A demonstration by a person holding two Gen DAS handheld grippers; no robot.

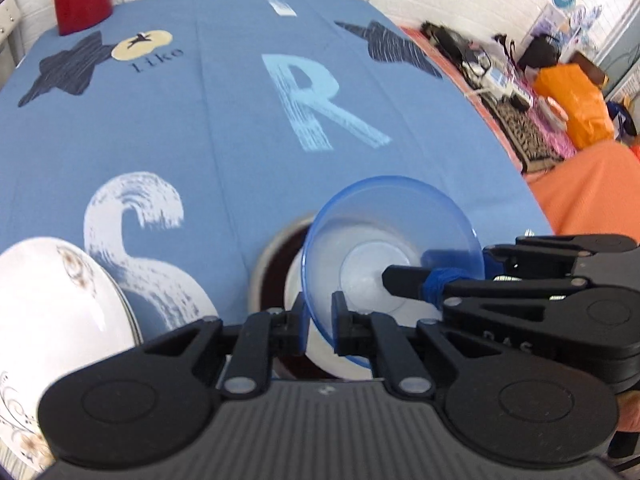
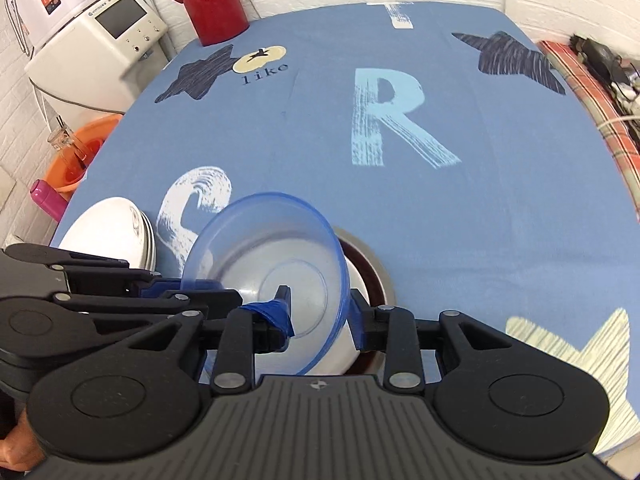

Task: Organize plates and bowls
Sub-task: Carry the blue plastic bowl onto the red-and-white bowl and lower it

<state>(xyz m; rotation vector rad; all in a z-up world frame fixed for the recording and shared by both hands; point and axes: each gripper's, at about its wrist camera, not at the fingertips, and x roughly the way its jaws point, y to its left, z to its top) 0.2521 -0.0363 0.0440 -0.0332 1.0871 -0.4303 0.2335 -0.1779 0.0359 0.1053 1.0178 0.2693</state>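
plates: white plate stack (image 2: 110, 232) done | bowls: left gripper (image 1: 320, 318) and right gripper (image 2: 320, 316), fingers pinching blue bowl (image 1: 392, 248) rim over white bowl (image 2: 352, 344) in steel bowl (image 2: 372, 272) | left: nest it

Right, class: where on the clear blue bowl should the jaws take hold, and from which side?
Grip the thin rim from the near side, one jaw inside the wall and one outside. The blue bowl sits tilted over the stacked bowls, and its flared body looks too wide to span. The left gripper pinches it this way; the right gripper straddles the rim too.
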